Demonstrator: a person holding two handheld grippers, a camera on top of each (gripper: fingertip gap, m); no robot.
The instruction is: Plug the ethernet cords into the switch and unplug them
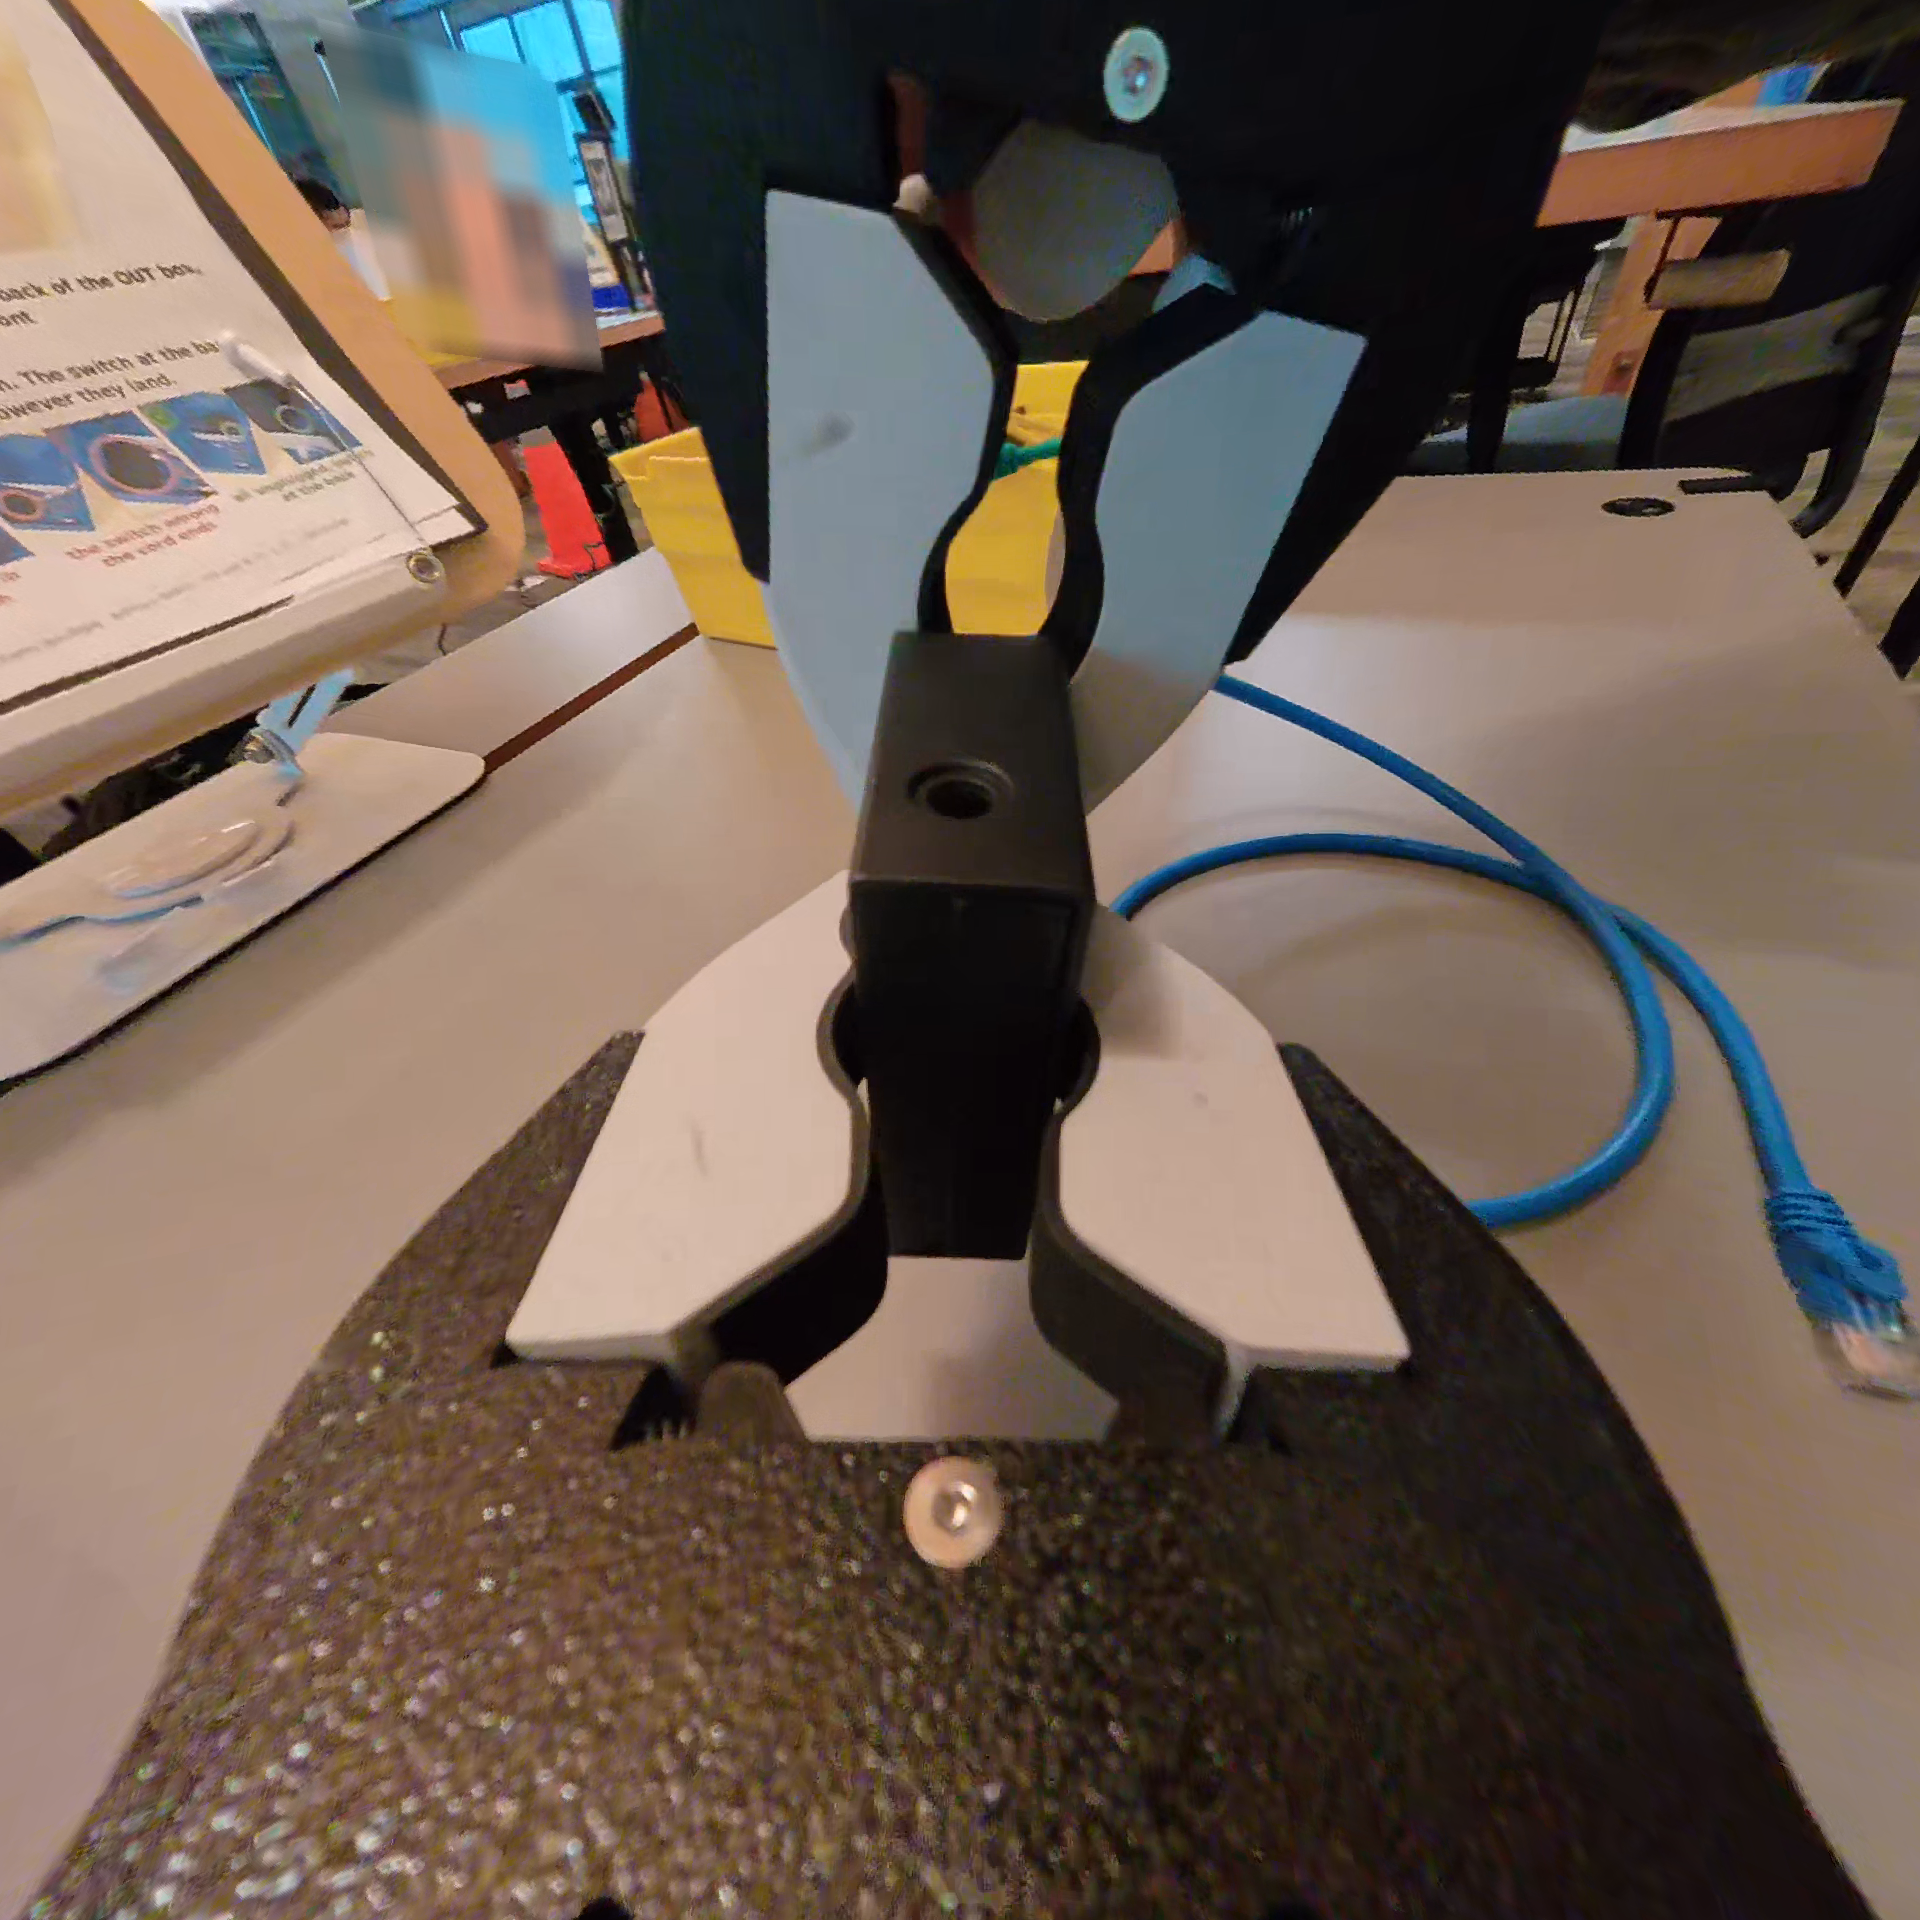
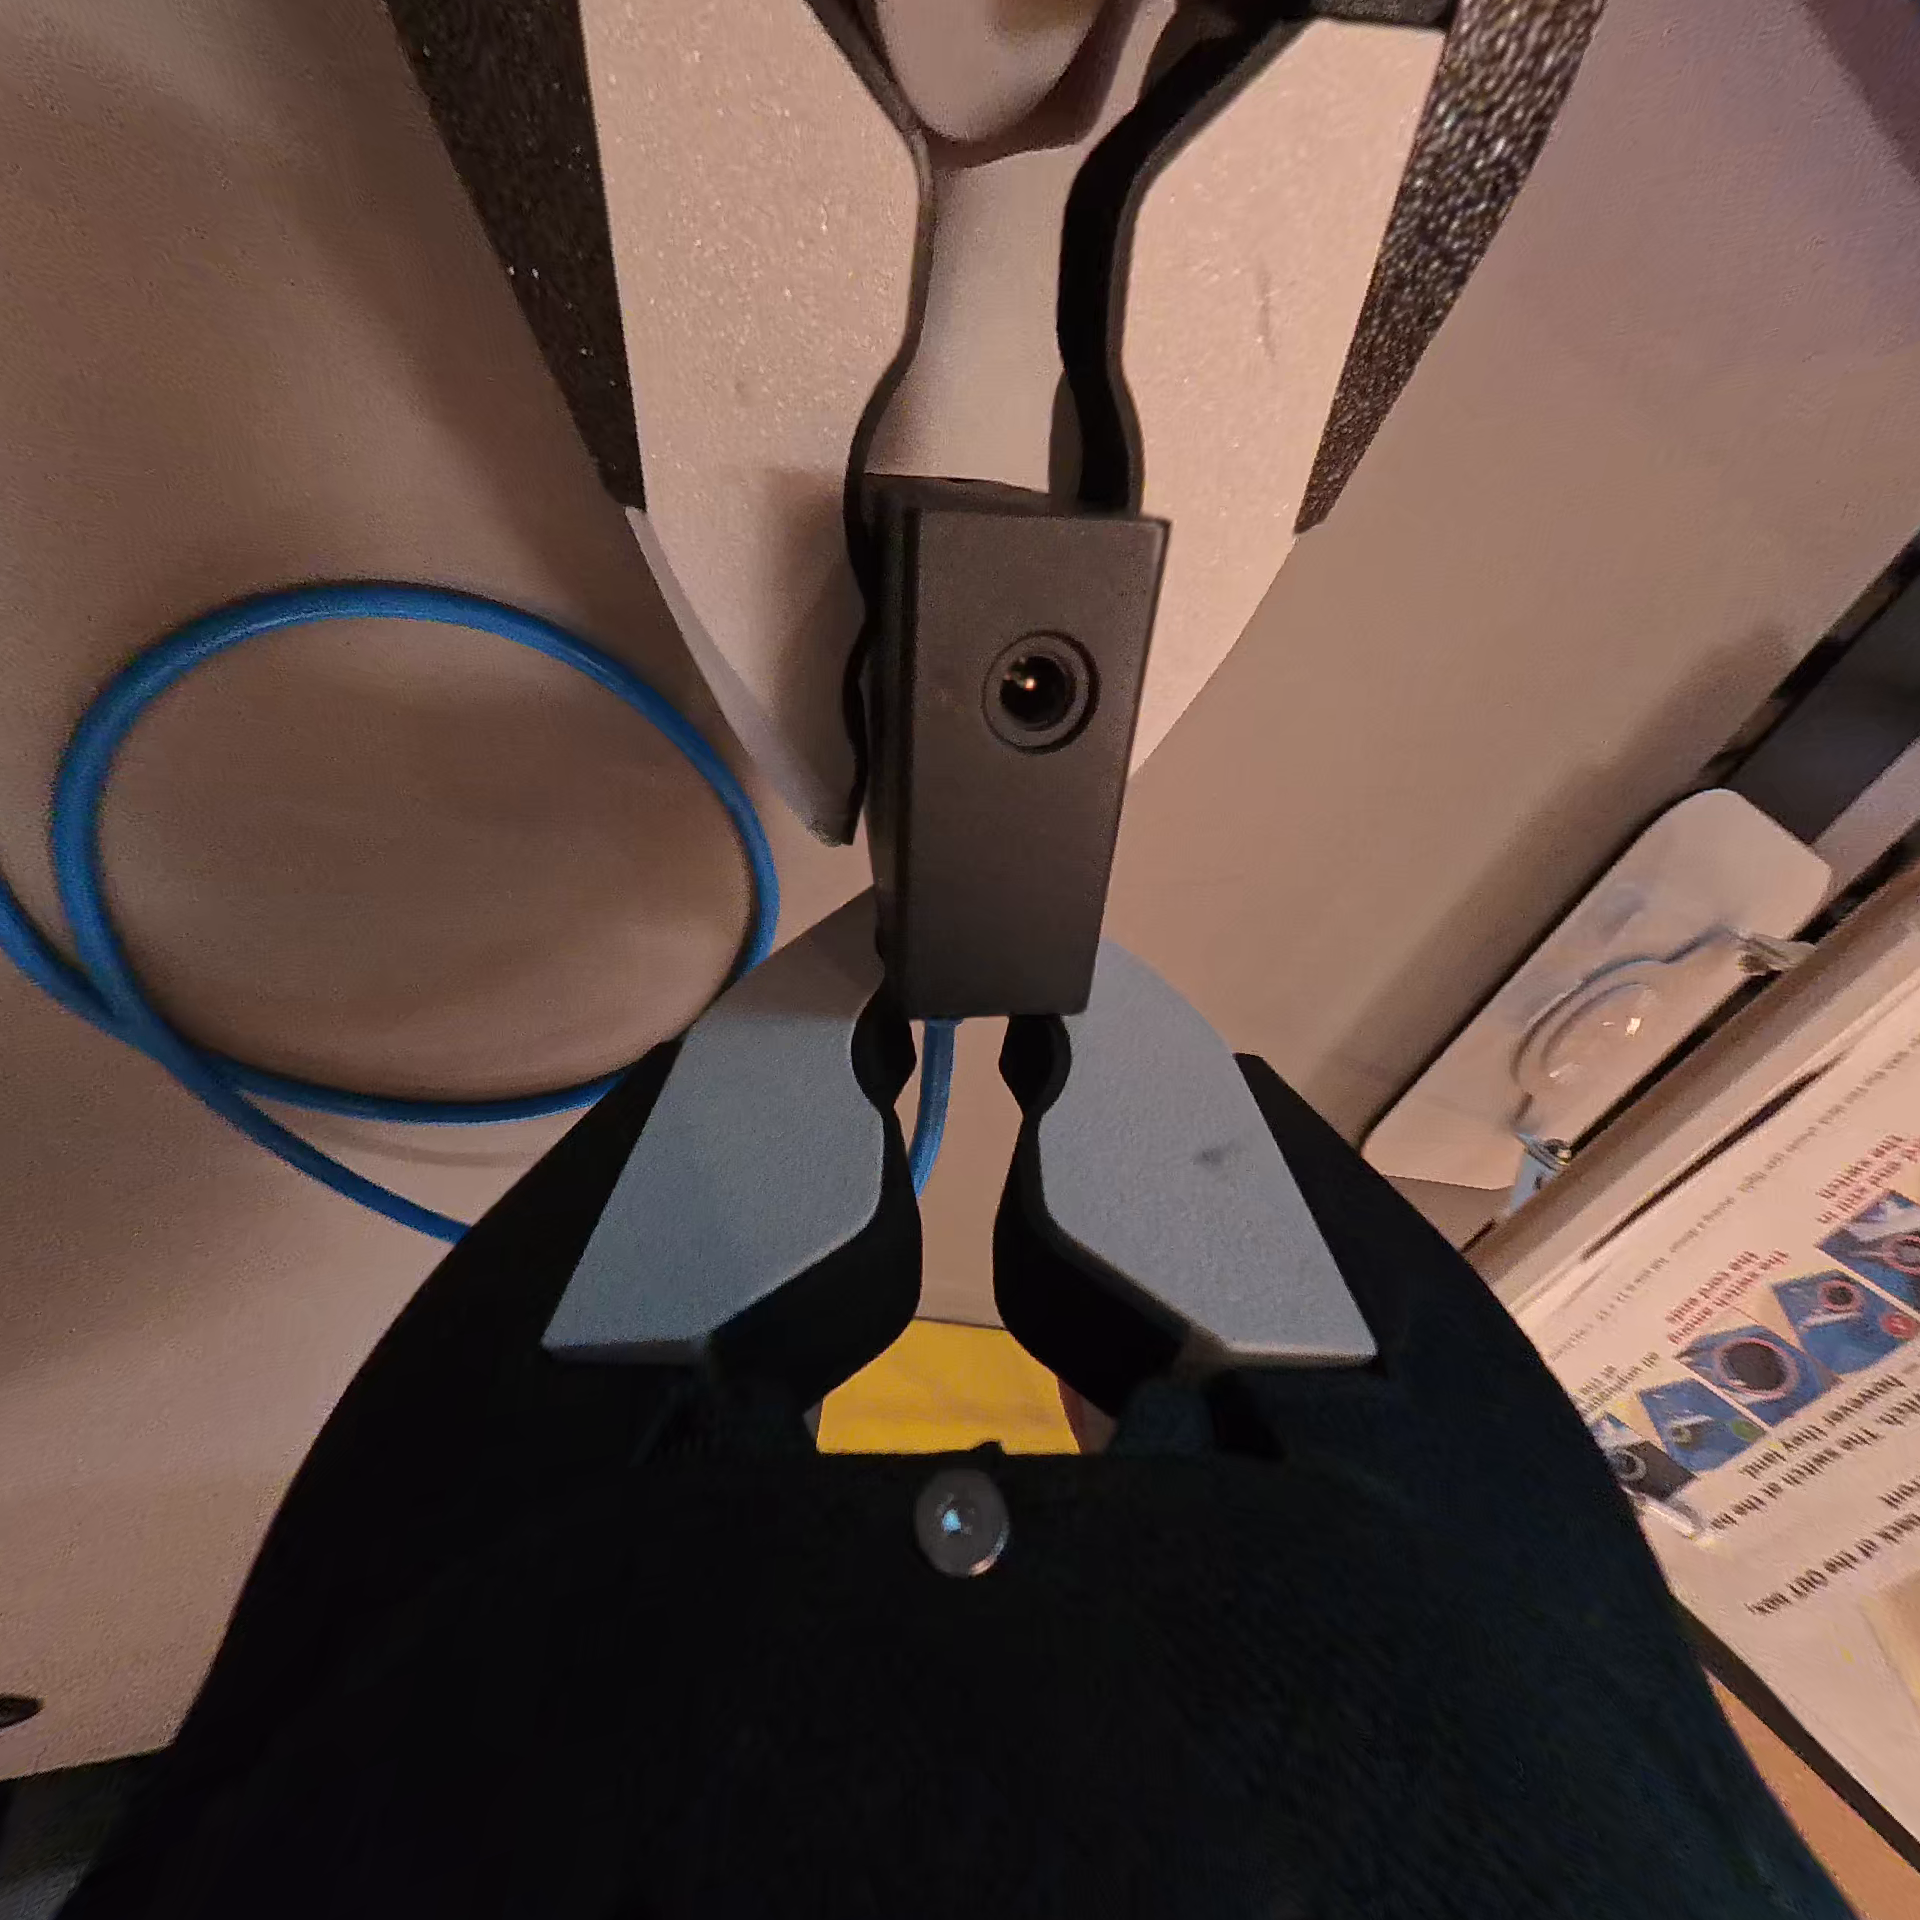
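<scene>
The switch (image 1: pixel 966 935) is a small black box with a round socket on one face. My left gripper (image 1: pixel 966 997) is shut on its near end and holds it above the grey table (image 1: pixel 416 1039). My right gripper (image 1: pixel 1003 613) comes from the opposite side, its tips at the switch's far end. In the right wrist view my right gripper (image 2: pixel 961 1023) has its jaws a narrow gap apart, the tips hidden at the edge of the switch (image 2: pixel 997 831). The left gripper (image 2: pixel 987 499) clamps the other end. A blue ethernet cord (image 1: pixel 1652 1039) lies coiled on the table, its plug (image 1: pixel 1860 1320) loose.
An instruction sheet on a stand (image 1: pixel 208 468) stands at the left, and also shows in the right wrist view (image 2: pixel 1766 1351). A yellow bin (image 1: pixel 707 540) sits at the table's far edge. The cord's loop (image 2: pixel 416 613) lies under the grippers. Chairs and tables stand beyond.
</scene>
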